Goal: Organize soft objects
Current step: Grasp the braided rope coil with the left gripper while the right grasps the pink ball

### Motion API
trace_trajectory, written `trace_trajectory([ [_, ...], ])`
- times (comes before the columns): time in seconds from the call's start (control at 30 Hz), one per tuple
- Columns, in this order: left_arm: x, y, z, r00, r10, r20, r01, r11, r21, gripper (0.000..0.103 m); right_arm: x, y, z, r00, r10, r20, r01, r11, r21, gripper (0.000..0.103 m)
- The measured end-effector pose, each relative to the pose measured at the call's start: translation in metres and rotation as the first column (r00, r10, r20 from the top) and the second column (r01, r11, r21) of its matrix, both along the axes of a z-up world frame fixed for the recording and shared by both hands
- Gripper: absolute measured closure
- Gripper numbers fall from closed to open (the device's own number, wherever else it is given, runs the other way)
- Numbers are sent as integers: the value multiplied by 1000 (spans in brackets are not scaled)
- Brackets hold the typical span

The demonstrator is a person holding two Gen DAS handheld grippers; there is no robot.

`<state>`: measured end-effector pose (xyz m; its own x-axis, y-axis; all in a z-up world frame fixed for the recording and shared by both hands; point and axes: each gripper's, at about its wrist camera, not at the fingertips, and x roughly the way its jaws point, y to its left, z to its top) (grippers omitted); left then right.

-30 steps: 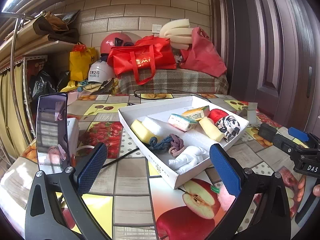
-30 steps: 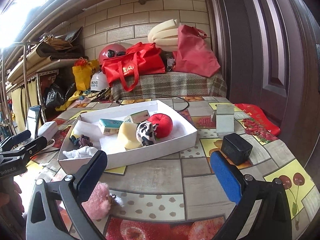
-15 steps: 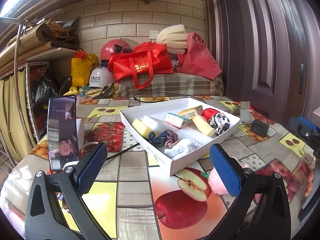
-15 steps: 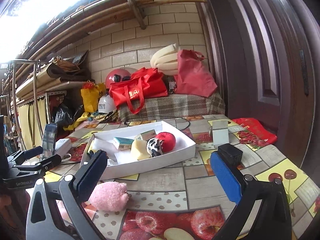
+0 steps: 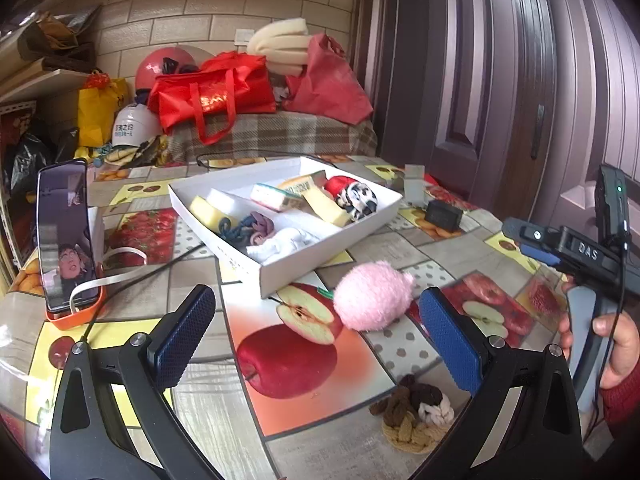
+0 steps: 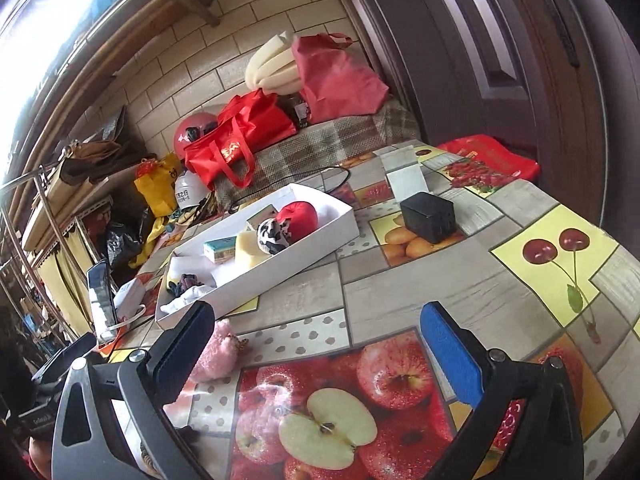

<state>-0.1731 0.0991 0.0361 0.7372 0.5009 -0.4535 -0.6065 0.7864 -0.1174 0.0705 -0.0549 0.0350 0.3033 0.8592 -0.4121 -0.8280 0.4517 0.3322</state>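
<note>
Currently both claws released: left claw (image 5: 316, 336) lined up just behind pink plush (image 5: 372, 295), probably for pickup into white box (image 5: 320, 258); right claw (image 6: 320, 356) idle.

Pink toy (image 6: 214, 354) half hidden behind right gripper (image 6: 316, 354) finger. Braided ropes (image 5: 414, 410) partly behind left gripper (image 5: 318, 338). Helmet (image 5: 134, 128) words too small.

Left gripper (image 5: 316, 330) held low, jaws spread wide, nothing between pads. Right gripper (image 6: 316, 350) likewise wide apart, unloaded, tilted. Right hand (image 5: 612, 354) wraps handle.
</note>
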Motion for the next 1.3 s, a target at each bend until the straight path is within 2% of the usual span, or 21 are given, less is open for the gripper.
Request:
trace_trajectory([
  [0.1, 14, -10, -8, 984, -159, -79, 153, 985, -80, 0, 11, -2, -5, 998, -34, -48, 33, 999, -14, 0],
  [0.13, 19, -15, -10, 976, -188, -107, 179, 980, -88, 0, 14, -3, -6, 997, -44, -62, 43, 999, -14, 0],
  [0.2, 27, -22, -13, 965, -199, -170, 185, 978, -93, 0, 19, -6, -8, 995, -56, -85, 55, 998, -11, 0],
  [0.33, 42, -27, -27, 929, -229, -292, 192, 970, -150, 3, 21, -7, -10, 993, -66, -97, 64, 998, -20, 0],
  [0.5, 52, -42, -35, 888, -234, -395, 211, 972, -102, 6, 19, -4, -9, 995, -61, -85, 57, 998, -38, 0],
  [0.7, 67, -57, -47, 821, -274, -501, 273, 959, -78, 6, 19, 0, -10, 995, -48, -87, 43, 997, -57, 0],
  [0.8, 66, -57, -47, 819, -293, -493, 291, 953, -84, 12, 19, 0, -10, 995, -45, -86, 40, 998, -51, 0],
  [0.87, 66, -57, -46, 818, -307, -486, 301, 949, -93, 20, 19, 0, -10, 995, -44, -87, 40, 998, -54, 0],
  [0.93, 67, -57, -46, 819, -314, -480, 306, 947, -96, 34, 19, 0, -10, 995, -40, -87, 35, 998, -58, 0],
  [0.97, 67, -57, -45, 819, -318, -478, 310, 946, -98, 37, 18, 0, -10, 996, -38, -87, 33, 998, -62, 0],
  [1.03, 67, -58, -44, 818, -328, -473, 320, 942, -100, 53, 16, 1, -9, 996, -35, -79, 29, 997, -70, 0],
  [1.07, 67, -60, -45, 818, -327, -473, 321, 942, -97, 53, 15, 2, -9, 997, -32, -73, 27, 997, -73, 0],
  [1.13, 67, -60, -43, 819, -337, -464, 329, 939, -100, 65, 12, 4, -8, 998, -23, -60, 19, 997, -78, 0],
  [1.17, 67, -60, -43, 820, -340, -460, 336, 937, -94, 65, 10, 5, -7, 998, -13, -54, 9, 997, -78, 0],
  [1.23, 64, -55, -38, 843, -287, -455, 318, 948, -8, 72, 6, 10, -6, 999, 11, -39, -15, 996, -87, 0],
  [1.27, 62, -49, -36, 863, -240, -443, 285, 958, 36, 72, 2, 13, -6, 999, 34, -29, -36, 995, -97, 0],
  [1.3, 59, -38, -33, 888, -203, -413, 244, 969, 48, 72, -1, 20, -6, 998, 60, -18, -62, 992, -111, 0],
])
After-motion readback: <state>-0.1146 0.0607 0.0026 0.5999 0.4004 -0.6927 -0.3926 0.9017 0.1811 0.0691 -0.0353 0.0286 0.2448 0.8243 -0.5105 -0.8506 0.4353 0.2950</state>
